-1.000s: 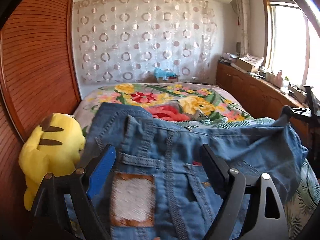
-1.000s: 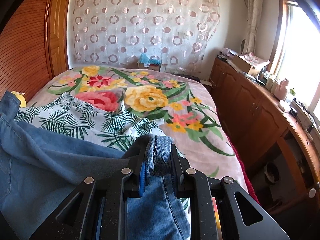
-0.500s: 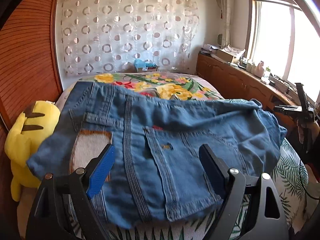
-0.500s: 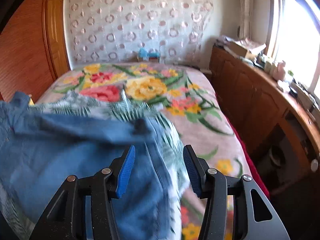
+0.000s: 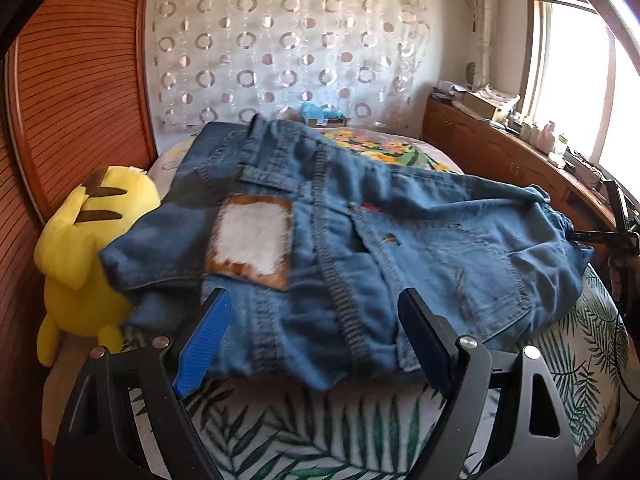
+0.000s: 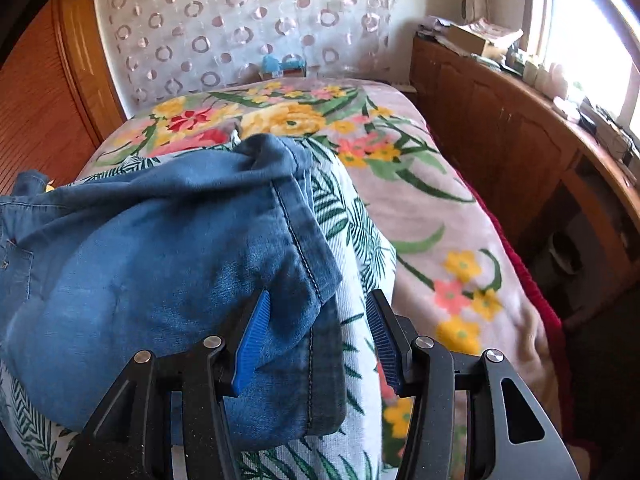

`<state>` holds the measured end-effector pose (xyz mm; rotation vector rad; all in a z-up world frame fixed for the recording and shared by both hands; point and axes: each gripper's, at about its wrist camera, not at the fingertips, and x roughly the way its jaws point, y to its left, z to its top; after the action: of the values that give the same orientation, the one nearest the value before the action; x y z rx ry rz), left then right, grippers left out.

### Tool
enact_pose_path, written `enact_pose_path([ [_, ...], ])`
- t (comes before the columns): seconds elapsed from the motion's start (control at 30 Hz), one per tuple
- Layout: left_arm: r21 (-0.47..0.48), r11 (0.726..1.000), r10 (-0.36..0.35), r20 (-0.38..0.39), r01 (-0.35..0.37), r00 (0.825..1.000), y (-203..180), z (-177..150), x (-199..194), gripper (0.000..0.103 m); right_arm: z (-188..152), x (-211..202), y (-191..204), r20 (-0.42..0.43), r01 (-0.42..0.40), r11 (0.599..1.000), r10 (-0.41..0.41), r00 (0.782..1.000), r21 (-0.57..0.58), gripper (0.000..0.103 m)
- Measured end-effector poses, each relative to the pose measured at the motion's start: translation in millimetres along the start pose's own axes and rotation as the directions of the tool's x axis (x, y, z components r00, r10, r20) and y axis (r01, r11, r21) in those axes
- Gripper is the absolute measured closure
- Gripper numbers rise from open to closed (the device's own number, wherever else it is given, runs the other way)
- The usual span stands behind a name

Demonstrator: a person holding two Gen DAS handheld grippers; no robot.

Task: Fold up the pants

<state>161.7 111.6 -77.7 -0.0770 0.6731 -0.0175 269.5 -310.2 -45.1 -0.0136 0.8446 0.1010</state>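
Note:
Folded blue jeans [image 5: 360,240] lie on the leaf-print sheet [image 5: 304,432] of the bed, waistband and white patch [image 5: 252,240] facing up. My left gripper [image 5: 316,312] is open, its jaws wide apart just in front of the jeans' near edge, holding nothing. In the right wrist view the jeans [image 6: 160,260] lie in a heap with a hemmed edge on top. My right gripper [image 6: 320,320] is open, its left pad against the denim hem, not clamping it. The right gripper also shows at the far right of the left wrist view [image 5: 620,232].
A yellow plush toy [image 5: 88,248] sits left of the jeans by the wooden wardrobe [image 5: 72,80]. A floral blanket [image 6: 400,184] covers the far bed. A wooden cabinet [image 6: 520,128] with clutter runs along the right under the window. A curtain [image 5: 280,48] hangs behind.
Both grippers let go of the jeans and pulled back. The right gripper, shut on denim a second ago, is open. The jeans dropped and now rest folded on the bed.

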Motion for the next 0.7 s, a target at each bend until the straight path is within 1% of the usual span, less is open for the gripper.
enact_pose_path([
  [0.1,0.0,1.0,0.027,0.001,-0.027,1.0,4.8,-4.6,-1.8,0.017,7.1,-2.7,1.7,-0.017,0.003,1.0,-0.003,1.0,0.006,0.051],
  [0.2,-0.015,0.999,0.034,0.001,-0.034,0.999,12.0,-7.7,-3.5,0.017,5.6,-5.3,5.7,-0.018,-0.008,1.0,0.008,1.0,0.0,0.051],
  [0.23,-0.018,0.999,0.036,-0.001,-0.036,0.999,13.8,-9.1,-3.4,0.017,4.7,-10.3,8.7,-0.016,-0.004,1.0,0.004,1.0,-0.006,0.055],
  [0.33,-0.019,0.999,0.046,-0.009,-0.046,0.999,16.8,-11.7,-1.7,0.017,4.1,-10.3,8.3,-0.019,-0.008,1.0,0.007,1.0,-0.01,0.06],
  [0.4,-0.026,0.999,0.045,-0.015,-0.045,0.999,18.2,-13.3,-0.4,0.017,4.8,-9.0,7.2,-0.018,-0.01,1.0,0.01,1.0,-0.015,0.065],
  [0.47,-0.029,0.999,0.041,-0.019,-0.042,0.999,18.2,-14.7,1.5,0.017,4.6,-8.6,8.1,-0.018,-0.027,0.999,0.026,0.999,-0.023,0.081],
  [0.5,-0.028,0.999,0.04,-0.023,-0.041,0.999,17.9,-15.1,2.7,0.017,4.7,-7.8,8.8,-0.019,-0.026,0.999,0.026,0.999,-0.034,0.082],
  [0.53,-0.027,0.999,0.038,-0.027,-0.039,0.999,17.2,-16.0,4.2,0.018,4.8,-7.6,10.3,-0.02,-0.025,0.999,0.024,1.0,-0.045,0.086],
  [0.6,-0.025,0.999,0.036,-0.03,-0.037,0.999,16.8,-15.8,5.9,0.025,4.7,-7.3,11.2,-0.015,-0.019,0.998,0.018,1.0,-0.057,0.089],
  [0.63,-0.026,0.999,0.034,-0.033,-0.035,0.999,17.1,-15.8,7.3,0.026,4.1,-8.3,10.7,-0.004,-0.018,0.998,0.018,1.0,-0.061,0.09],
  [0.7,-0.031,0.999,0.03,-0.043,-0.031,0.999,19.5,-15.3,10.6,0.035,2.0,-12.8,10.0,0.028,-0.019,0.998,0.021,0.999,-0.065,0.092],
])
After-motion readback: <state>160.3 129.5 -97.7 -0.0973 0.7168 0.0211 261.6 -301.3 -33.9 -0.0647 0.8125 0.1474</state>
